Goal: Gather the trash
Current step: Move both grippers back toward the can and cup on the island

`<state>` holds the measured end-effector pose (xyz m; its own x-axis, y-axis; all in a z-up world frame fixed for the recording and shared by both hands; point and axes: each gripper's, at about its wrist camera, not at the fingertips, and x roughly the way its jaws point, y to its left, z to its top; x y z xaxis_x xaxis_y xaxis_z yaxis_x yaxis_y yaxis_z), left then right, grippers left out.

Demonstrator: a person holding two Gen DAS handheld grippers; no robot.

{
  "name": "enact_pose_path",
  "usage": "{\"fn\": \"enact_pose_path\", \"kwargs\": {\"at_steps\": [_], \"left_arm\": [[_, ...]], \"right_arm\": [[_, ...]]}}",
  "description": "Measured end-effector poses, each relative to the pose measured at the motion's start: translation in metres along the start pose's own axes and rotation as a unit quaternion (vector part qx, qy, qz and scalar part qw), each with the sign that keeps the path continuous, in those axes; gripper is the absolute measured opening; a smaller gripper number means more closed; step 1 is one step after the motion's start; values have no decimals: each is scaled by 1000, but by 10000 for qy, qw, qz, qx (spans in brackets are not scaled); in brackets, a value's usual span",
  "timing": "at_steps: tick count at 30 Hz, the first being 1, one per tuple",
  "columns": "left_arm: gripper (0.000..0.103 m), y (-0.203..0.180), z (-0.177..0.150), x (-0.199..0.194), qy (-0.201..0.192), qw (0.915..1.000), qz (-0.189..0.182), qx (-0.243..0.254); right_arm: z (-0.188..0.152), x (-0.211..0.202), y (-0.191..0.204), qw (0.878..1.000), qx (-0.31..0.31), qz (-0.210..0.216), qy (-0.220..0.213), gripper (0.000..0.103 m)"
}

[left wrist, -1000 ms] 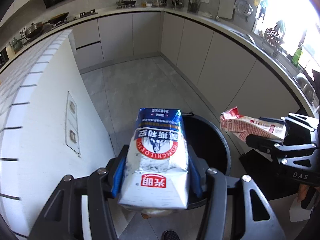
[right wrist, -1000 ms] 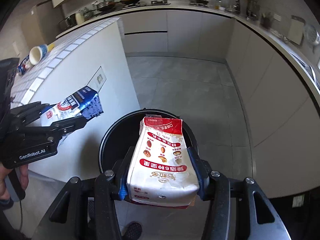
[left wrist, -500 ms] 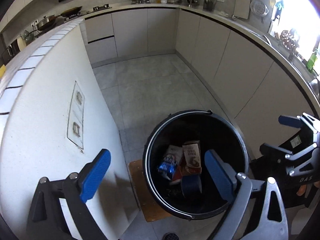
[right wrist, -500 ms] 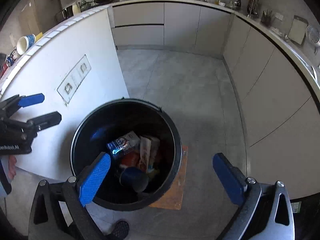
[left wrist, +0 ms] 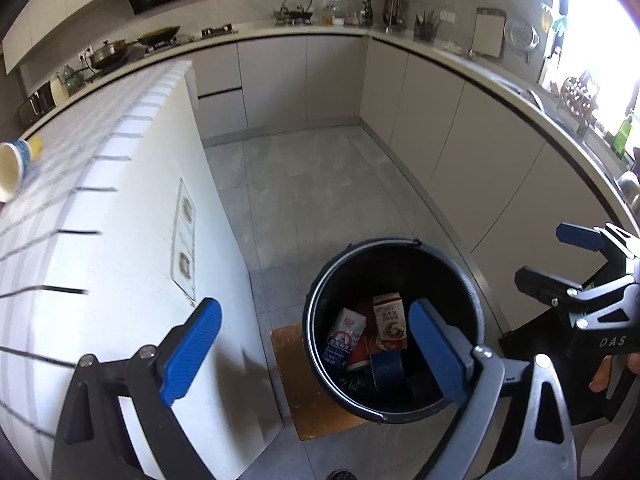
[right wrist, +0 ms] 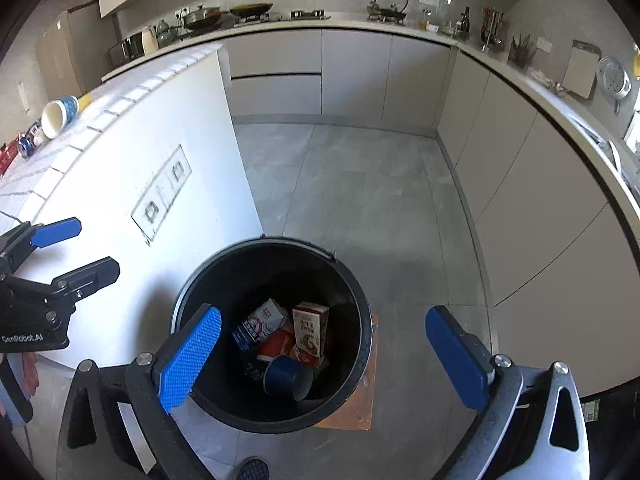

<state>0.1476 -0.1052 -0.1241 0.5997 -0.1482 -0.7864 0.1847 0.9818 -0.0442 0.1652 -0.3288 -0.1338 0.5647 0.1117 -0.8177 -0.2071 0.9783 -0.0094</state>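
A black bin [left wrist: 384, 242] [right wrist: 280, 240] stands on the floor below both grippers. Inside lie a blue-and-white carton [left wrist: 344, 336] [right wrist: 260, 322], a red-and-white carton [left wrist: 390, 322] [right wrist: 310, 328] and a dark blue cup [left wrist: 386, 366] [right wrist: 286, 376]. My left gripper [left wrist: 314, 350] hangs over the bin's left side, open and holding nothing; it also shows at the left edge as the left gripper [right wrist: 80, 252]. My right gripper [right wrist: 324, 360] is open and bare above the bin, and appears as the right gripper [left wrist: 560, 260] beside it.
A white tiled island [left wrist: 120, 240] rises close on the bin's left, with a paper cup [left wrist: 14, 164] [right wrist: 60, 110] and cans [right wrist: 28, 144] on top. A brown mat [left wrist: 296, 400] lies under the bin. Grey cabinets [right wrist: 540, 220] line the right.
Both grippers opened wide and let go of their cartons, which now lie inside the bin. Both views have pulled back a little from the bin.
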Motion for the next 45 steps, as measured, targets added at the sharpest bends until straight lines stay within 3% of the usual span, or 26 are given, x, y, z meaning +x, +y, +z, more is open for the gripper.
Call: {"fn": "enact_pose_path", "kwargs": {"at_steps": [9,18,37,45], "left_arm": [[96,17,5,-58,-423,9989,78,-192],[96,73,1,-109,-782,9938,558,-562],[97,241,-44,-173,-1081,9691,1639,-1496],[97,294,-53,-186,-1119,9627,1756,-1729]], "right_arm": [[13,-55,22,9989,126,15,-446,103],[33,-90,66,9961,130,250,-834,103],[89,-85,260,9868,-826,1119,-830,103],[114,-77,333,9818,-1088,1309,-838,103]]}}
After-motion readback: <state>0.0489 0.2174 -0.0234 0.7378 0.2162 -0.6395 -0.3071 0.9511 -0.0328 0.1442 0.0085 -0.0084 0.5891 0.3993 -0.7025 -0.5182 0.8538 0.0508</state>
